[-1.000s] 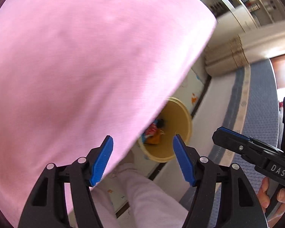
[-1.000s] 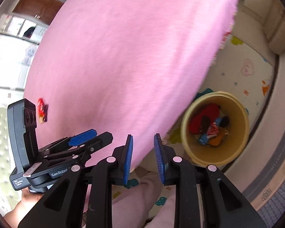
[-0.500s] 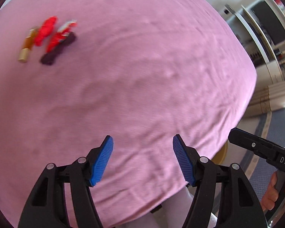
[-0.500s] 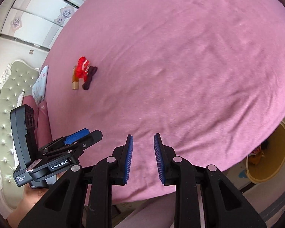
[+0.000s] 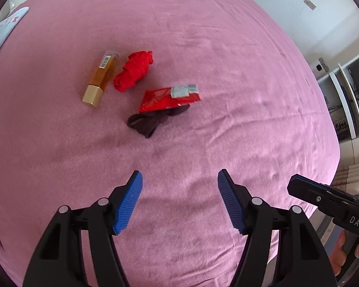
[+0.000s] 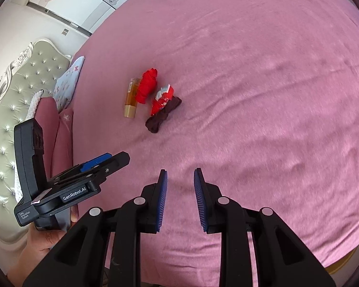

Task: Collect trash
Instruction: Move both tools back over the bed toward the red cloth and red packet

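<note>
Several items lie together on the pink bed [image 5: 227, 59]: an amber bottle with a gold cap [image 5: 100, 79], a red crumpled cloth [image 5: 134, 74], a red snack wrapper [image 5: 170, 96] and a dark crumpled cloth [image 5: 150, 120]. In the right wrist view they are the bottle [image 6: 131, 97], red cloth [image 6: 147, 88], wrapper [image 6: 162, 99] and dark cloth [image 6: 162, 114]. My left gripper [image 5: 179, 196] is open and empty, above the bed short of the items. My right gripper [image 6: 179, 196] is open with a narrower gap and empty, further back to the right.
A tufted grey headboard [image 6: 14, 91] and pillows [image 6: 68, 81] stand at the bed's left end. A wall, shelving and a dark screen [image 5: 356, 88] lie beyond the bed's right edge. The yellow bin's rim [image 6: 342, 265] peeks out below the bed edge.
Both grippers have swung up from the yellow bin beside the bed to face the bed top. The items now lie closer and nearer centre. The right gripper's jaws have opened slightly.
</note>
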The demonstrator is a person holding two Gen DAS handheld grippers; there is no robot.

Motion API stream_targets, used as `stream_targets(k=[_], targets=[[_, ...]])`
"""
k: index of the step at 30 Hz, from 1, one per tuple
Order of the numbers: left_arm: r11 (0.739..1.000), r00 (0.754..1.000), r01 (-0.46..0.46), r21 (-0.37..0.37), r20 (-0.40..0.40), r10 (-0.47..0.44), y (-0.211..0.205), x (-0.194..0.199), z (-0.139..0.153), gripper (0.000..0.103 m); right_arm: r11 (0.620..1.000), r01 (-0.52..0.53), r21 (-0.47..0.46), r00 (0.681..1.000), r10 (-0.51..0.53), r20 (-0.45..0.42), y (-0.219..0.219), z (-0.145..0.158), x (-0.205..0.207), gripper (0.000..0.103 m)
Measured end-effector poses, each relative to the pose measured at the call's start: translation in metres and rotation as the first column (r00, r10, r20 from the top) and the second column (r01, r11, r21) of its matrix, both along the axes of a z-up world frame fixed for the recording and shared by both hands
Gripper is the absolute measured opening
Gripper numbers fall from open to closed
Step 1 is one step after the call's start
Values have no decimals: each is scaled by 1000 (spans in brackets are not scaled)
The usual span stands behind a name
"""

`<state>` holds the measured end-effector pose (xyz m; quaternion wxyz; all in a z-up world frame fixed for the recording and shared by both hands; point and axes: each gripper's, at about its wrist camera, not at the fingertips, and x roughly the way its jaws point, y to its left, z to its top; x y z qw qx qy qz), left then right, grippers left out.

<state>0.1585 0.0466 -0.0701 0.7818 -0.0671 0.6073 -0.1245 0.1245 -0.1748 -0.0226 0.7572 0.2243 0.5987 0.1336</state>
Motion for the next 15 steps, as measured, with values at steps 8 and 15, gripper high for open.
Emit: stream_targets(k=[8, 15], targets=[[998, 998, -70, 4, -4, 70, 27, 66, -15, 66, 998, -61, 22, 998, 61, -21, 33, -30, 81, 24], [994, 994, -109, 11, -30, 110, 38, 105, -43, 66, 997, -58, 55, 994, 63, -92, 44, -74, 123, 27]])
